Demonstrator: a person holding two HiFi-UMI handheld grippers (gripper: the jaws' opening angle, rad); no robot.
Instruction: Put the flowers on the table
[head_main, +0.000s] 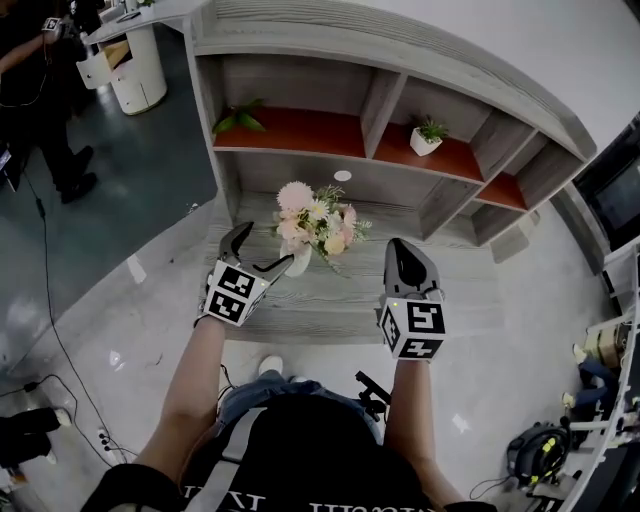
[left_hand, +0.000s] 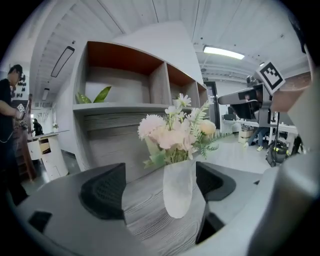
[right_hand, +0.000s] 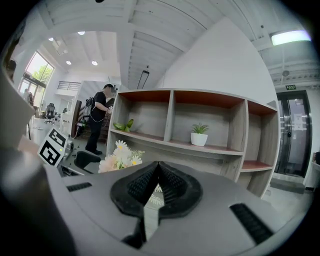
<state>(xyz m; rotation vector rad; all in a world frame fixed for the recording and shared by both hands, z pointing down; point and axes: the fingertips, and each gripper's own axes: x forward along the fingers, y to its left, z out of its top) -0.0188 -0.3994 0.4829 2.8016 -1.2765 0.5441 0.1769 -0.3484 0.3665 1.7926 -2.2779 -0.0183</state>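
A bunch of pale pink and white flowers stands in a white vase on the grey wooden table. My left gripper is open at the vase's left side. In the left gripper view the vase sits between the two spread jaws of the left gripper, close to the right-hand one and with a gap on the left. My right gripper hovers over the table to the right of the flowers, shut and empty. The right gripper view shows the right gripper with its pads pressed together and the flowers at the left.
A curved wooden shelf unit rises behind the table. It holds a small potted plant and a leafy green plant. A person stands at the far left near a white cabinet. Cables lie on the floor.
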